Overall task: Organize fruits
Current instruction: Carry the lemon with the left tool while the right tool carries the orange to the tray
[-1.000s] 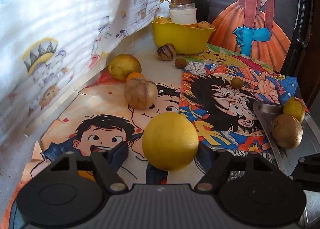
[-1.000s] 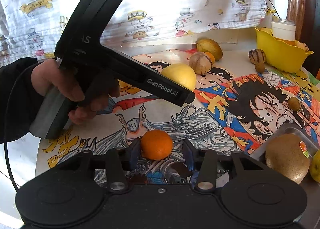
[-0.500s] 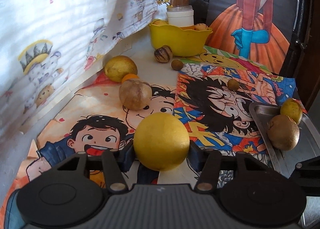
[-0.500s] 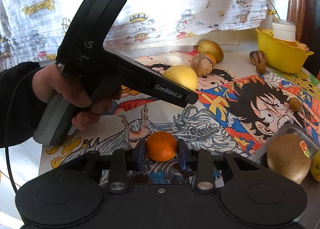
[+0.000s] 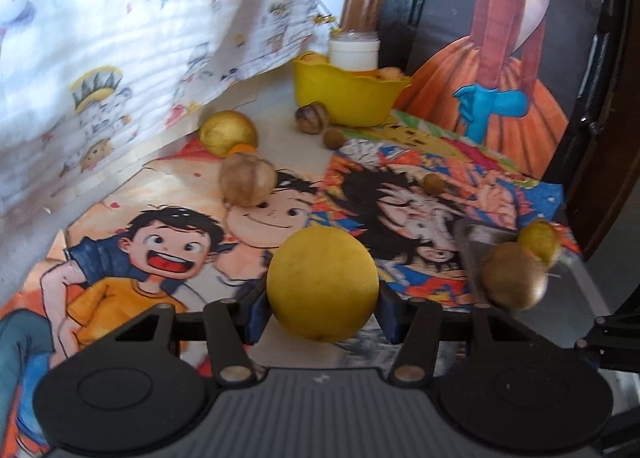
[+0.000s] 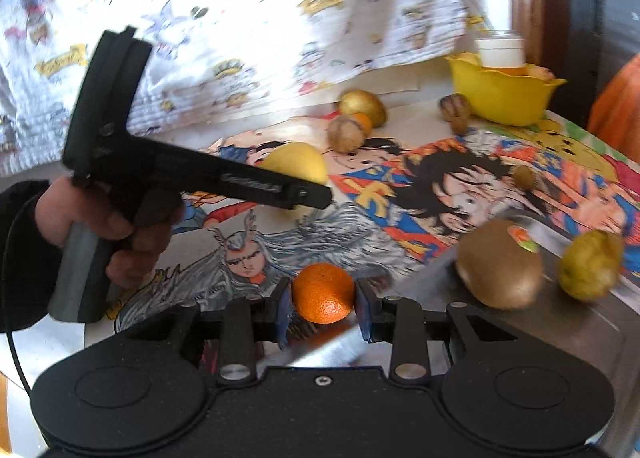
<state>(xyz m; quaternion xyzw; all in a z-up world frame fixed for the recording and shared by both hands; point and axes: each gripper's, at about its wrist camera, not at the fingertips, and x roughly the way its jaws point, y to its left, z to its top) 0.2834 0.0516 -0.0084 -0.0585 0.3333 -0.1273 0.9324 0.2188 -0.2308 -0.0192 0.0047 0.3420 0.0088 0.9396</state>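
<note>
My left gripper is shut on a large round yellow fruit, held just above the cartoon-printed table cover. My right gripper is shut on a small orange mandarin, close to the near corner of a metal tray. In the tray lie a brown kiwi with a sticker and a small yellow-green fruit. In the right wrist view a hand carries the left gripper, with the yellow fruit showing behind its tip.
A yellow bowl with fruit and a white jar stand at the far end. A yellow pear-like fruit, a tan round fruit and small brown fruits lie loose on the cover. A printed cloth hangs along the left.
Both grippers closed on their fruits, the left on the yellow fruit and the right on the mandarin. Both then lifted and shifted toward the tray, which now looms larger in each view.
</note>
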